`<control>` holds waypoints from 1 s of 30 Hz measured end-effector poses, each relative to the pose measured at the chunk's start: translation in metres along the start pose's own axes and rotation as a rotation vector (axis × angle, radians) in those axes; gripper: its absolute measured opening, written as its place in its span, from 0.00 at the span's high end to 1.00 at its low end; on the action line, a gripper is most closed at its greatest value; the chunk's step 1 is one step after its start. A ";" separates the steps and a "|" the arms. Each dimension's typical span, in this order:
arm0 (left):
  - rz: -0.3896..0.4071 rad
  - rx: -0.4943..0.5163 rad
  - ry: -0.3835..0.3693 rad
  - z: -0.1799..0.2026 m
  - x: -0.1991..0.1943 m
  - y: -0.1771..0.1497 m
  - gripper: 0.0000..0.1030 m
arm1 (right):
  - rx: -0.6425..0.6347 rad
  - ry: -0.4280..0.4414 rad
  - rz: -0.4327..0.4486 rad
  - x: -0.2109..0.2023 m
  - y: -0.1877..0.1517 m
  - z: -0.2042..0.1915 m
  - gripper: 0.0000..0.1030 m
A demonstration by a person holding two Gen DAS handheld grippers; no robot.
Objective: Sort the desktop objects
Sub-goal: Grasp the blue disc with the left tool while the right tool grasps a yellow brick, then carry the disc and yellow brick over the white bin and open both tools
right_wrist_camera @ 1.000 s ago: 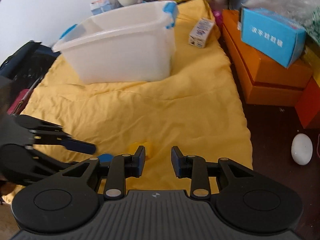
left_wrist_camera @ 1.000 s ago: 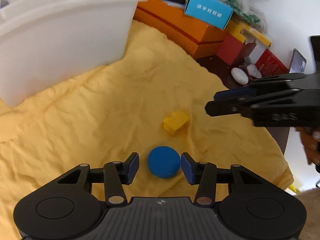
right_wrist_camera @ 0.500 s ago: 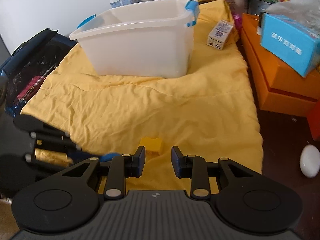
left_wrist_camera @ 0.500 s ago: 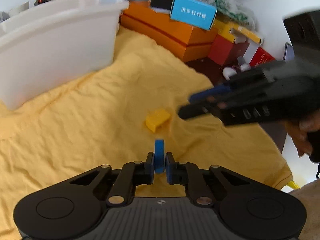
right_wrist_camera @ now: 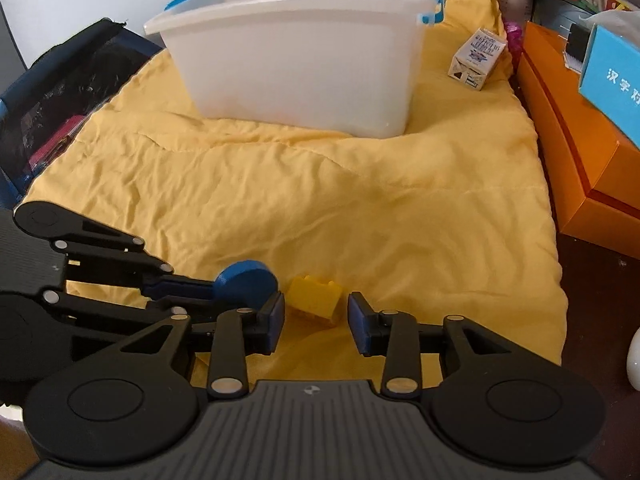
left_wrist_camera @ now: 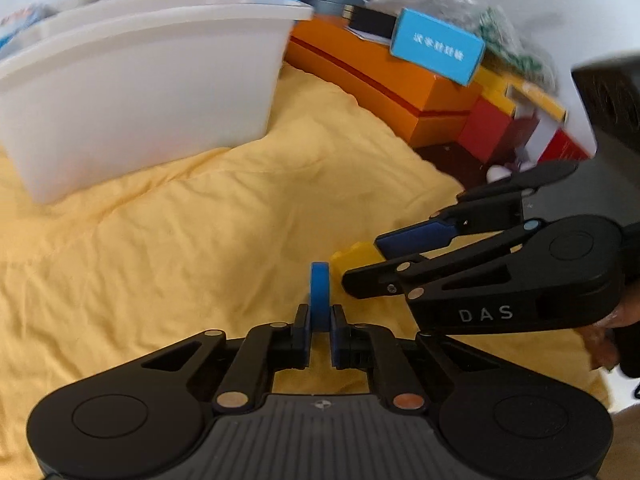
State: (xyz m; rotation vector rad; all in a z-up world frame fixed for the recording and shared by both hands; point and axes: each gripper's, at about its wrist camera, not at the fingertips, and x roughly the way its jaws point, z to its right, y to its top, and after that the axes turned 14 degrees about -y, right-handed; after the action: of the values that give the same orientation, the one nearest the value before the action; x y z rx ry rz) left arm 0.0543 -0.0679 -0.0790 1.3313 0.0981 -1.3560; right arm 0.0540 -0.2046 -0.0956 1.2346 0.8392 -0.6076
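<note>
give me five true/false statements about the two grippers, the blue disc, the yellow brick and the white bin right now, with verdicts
1. The left gripper is shut on the blue disc. True.
2. The right gripper is shut on the yellow brick. False: its jaws are open, with the brick on the yellow cloth between the fingertips.
3. The blue disc lies flat on the cloth. False: it is held on edge between the left gripper's pads.
4. The white bin stands on the yellow cloth, beyond both toys. True.
5. The small milk carton is inside the bin. False: it stands on the cloth beside the bin.
</note>
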 end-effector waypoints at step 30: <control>0.038 0.101 0.001 -0.048 0.004 0.044 0.88 | -0.056 -0.039 0.025 0.019 0.026 -0.006 0.83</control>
State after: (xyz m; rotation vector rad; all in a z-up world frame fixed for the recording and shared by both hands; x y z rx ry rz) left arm 0.1162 -0.0505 -0.0712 1.4111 0.0056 -1.3429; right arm 0.0837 -0.1914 -0.0971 1.1780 0.8019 -0.5824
